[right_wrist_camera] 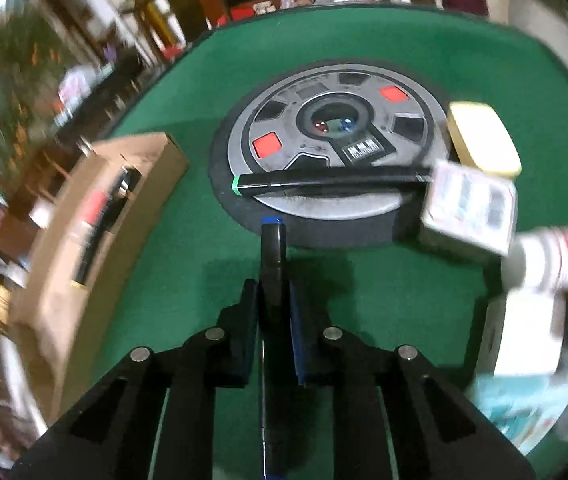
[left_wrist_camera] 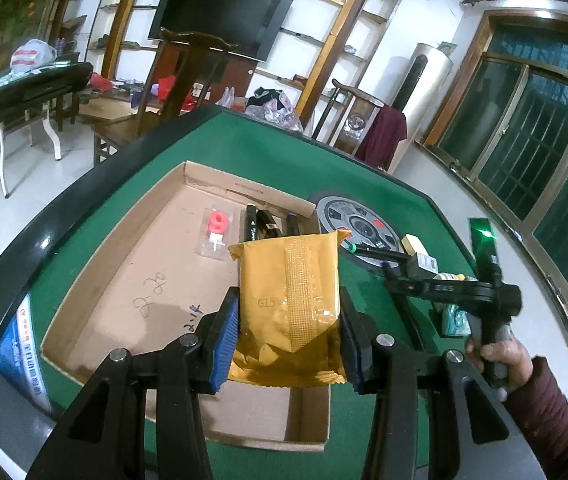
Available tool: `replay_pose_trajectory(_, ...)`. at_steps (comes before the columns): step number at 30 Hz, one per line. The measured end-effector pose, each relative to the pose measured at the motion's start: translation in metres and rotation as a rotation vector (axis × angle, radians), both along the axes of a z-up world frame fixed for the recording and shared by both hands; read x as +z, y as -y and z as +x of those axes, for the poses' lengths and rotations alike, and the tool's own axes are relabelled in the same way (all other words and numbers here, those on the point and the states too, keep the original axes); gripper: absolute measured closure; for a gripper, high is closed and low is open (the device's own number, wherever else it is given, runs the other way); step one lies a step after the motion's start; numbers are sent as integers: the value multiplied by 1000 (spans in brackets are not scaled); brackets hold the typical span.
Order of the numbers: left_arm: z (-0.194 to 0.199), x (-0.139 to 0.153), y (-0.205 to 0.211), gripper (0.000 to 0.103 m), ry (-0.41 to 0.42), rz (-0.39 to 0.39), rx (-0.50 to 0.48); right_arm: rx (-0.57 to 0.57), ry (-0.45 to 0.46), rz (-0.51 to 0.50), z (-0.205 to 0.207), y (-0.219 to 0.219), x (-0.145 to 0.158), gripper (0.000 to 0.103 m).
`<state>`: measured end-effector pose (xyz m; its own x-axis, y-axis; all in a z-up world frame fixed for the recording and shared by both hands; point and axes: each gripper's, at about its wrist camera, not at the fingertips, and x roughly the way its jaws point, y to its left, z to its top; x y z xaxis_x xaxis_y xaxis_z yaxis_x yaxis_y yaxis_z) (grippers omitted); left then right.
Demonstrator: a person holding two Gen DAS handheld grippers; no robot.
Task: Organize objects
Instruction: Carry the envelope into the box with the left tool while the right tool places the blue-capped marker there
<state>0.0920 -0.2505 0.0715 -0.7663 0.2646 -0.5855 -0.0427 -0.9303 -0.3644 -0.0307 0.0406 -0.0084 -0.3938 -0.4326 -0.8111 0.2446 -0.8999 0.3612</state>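
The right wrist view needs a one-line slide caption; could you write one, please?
Right gripper shut on a black marker over the green table.

A cardboard box (left_wrist_camera: 132, 280) lies on the table (left_wrist_camera: 268, 160), left of the round centre panel (right_wrist_camera: 324, 148). A marker (right_wrist_camera: 324, 182) lies across the panel's near edge. Several small boxes (right_wrist_camera: 472, 208) cluster at the panel's right.

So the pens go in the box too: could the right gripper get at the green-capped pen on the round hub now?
Probably not yet: the right gripper is already shut on a blue-tipped pen. The green-capped pen lies unobstructed just ahead.
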Motion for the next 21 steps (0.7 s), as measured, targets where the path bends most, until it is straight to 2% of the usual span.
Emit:
replay_pose_trajectory(4,2,3,4,64,-6,-20,21,-23,-6,-151,19,-17,15,90)
replay_pose_trajectory(6,1,5,6,64,-10,-34,32,-11,-21,-192,23,-13,24,90)
replay_pose_trajectory(14,-10,11,25,64,-19,-96,80,72,-145,-249,45,42,82,90)
replay_pose_trajectory(18,-28,11,36,64,-13,-138,94,128,-170,-257,49,64,102,90)
replay_pose_trajectory(21,-48,5,41,64,6,-167,96,169,-160,-240,41,93,105,90)
